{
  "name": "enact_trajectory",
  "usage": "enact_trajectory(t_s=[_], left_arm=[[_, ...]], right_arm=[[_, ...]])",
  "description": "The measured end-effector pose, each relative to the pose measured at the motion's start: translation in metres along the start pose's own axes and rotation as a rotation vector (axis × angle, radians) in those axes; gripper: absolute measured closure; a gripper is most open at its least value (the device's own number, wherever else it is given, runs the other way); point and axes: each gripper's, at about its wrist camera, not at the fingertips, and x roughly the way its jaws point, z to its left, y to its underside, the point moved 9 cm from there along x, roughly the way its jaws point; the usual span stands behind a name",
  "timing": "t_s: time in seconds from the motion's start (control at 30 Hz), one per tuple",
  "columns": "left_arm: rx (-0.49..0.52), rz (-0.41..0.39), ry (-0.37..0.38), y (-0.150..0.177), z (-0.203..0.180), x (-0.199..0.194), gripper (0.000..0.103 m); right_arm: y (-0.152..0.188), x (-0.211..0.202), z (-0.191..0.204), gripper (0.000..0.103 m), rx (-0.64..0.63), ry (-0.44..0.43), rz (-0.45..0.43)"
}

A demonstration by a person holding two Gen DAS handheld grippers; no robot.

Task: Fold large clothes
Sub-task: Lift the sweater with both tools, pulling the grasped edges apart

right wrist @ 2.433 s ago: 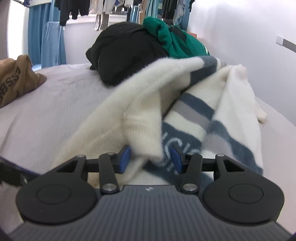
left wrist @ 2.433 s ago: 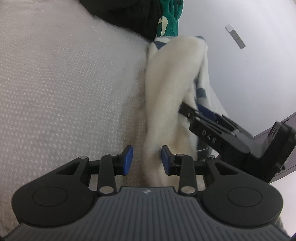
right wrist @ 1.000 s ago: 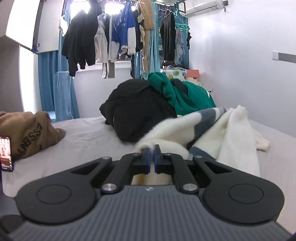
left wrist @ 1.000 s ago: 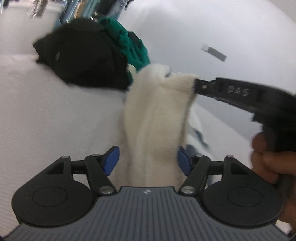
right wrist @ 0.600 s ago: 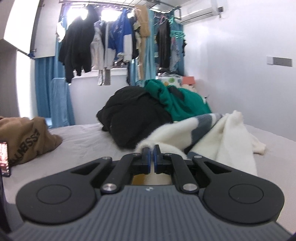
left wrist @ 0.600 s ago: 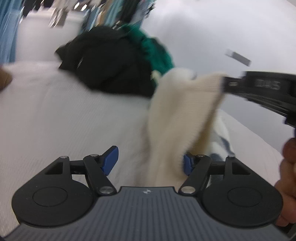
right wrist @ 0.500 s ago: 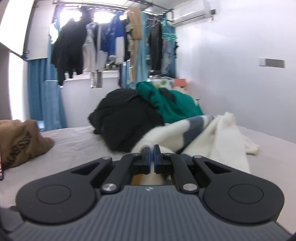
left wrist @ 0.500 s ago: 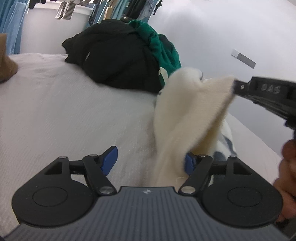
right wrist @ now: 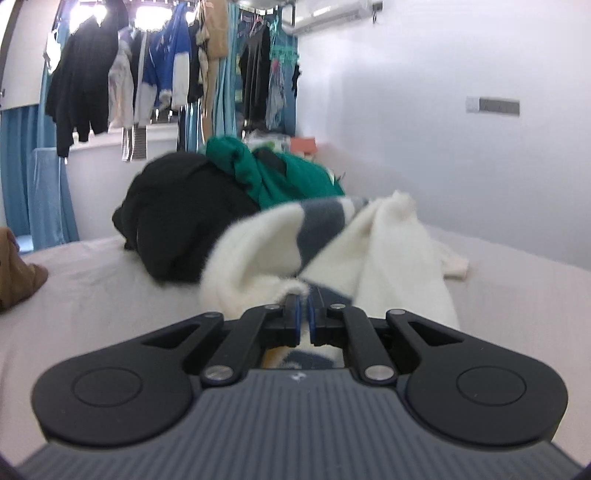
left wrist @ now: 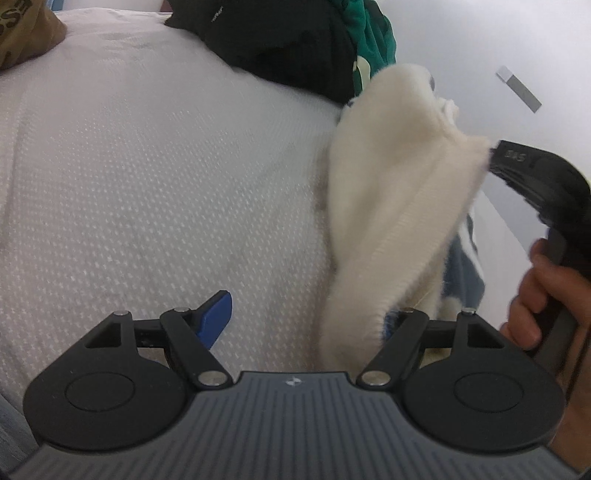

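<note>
One cream sweater (left wrist: 399, 192) — right gripper (right wrist: 302, 314) fingers pinched on it, left gripper (left wrist: 306, 319) fingers wide, just opening around it

from the left wrist view i can't see my left gripper's (left wrist: 303, 317) right pad; the cream sweater (left wrist: 399, 206) hangs over it. the brown garment (left wrist: 26, 29) is cut off by the top-left corner, its lettering unreadable. the hand (left wrist: 546, 295) on the right gripper (left wrist: 495, 157) runs off the right edge. from the right wrist view, the sweater's grey band (right wrist: 321, 221) is smeared by blur, and the wall plate (right wrist: 493, 106) is too small to make out.
</note>
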Motion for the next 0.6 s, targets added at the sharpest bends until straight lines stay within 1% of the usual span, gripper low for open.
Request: enact_trajectory(t_s=[0.03,0.1,0.17,0.2,0.3,0.37,0.4,0.47,0.6], left_arm=[[0.003,0.005,0.000,0.000,-0.002,0.002,0.025],[0.010,0.020,0.005,0.002,-0.003,0.006,0.034],[0.015,0.040,0.008,0.004,-0.004,0.011,0.039],[0.017,0.052,0.010,0.006,-0.005,0.015,0.044],[0.009,0.075,0.014,0.009,-0.006,0.022,0.052],[0.003,0.080,0.016,0.012,-0.006,0.023,0.056],[0.001,0.082,0.017,0.013,-0.006,0.024,0.058],[-0.005,0.086,0.021,0.015,-0.005,0.024,0.059],[-0.014,0.090,0.028,0.015,-0.006,0.027,0.061]], right_arm=[[0.003,0.004,0.000,0.095,0.010,-0.012,0.016],[0.011,0.012,0.003,0.095,0.010,-0.039,0.053],[0.020,0.021,0.008,0.095,-0.004,-0.071,0.103],[0.026,0.026,0.011,0.095,-0.015,-0.096,0.137],[0.042,0.039,0.024,0.094,-0.057,-0.187,0.231],[0.049,0.044,0.033,0.093,-0.108,-0.232,0.270],[0.051,0.046,0.035,0.093,-0.129,-0.236,0.278],[0.052,0.050,0.035,0.079,-0.132,-0.233,0.287],[0.054,0.054,0.035,0.077,-0.104,-0.289,0.312]])
